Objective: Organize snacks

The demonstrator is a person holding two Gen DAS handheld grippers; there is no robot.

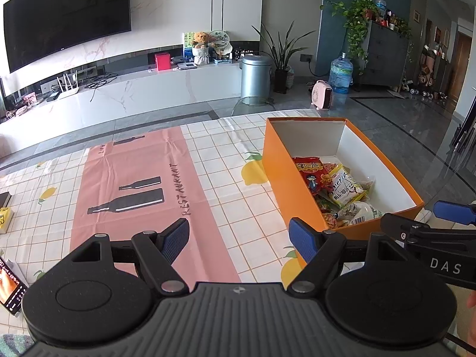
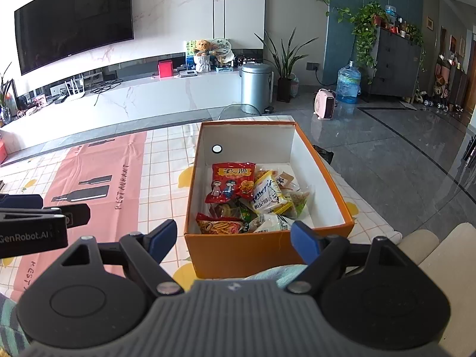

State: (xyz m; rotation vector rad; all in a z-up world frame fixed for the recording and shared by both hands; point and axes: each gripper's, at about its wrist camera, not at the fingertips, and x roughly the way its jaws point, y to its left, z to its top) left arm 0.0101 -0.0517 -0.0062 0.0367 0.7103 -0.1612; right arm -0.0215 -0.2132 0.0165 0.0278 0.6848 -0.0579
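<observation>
An orange cardboard box [image 2: 238, 250] with white inner walls stands on the checked tablecloth and holds several snack packets. On top lie a red packet [image 2: 230, 186] and a yellow-and-white packet [image 2: 269, 195]. My right gripper [image 2: 236, 239] hovers in front of the box's near wall, open, nothing between its blue pads. My left gripper [image 1: 241, 242] hangs open over the pink mat [image 1: 139, 190], left of the box [image 1: 285, 190], empty too. Each gripper shows at the edge of the other's view.
A phone [image 1: 10, 285] with a lit screen and a yellow item [image 1: 4, 218] lie at the table's left edge. Beyond the table are a TV, a white media console, a metal bin [image 2: 255, 86] and a water jug. A beige cushion [image 2: 446, 255] sits at the right.
</observation>
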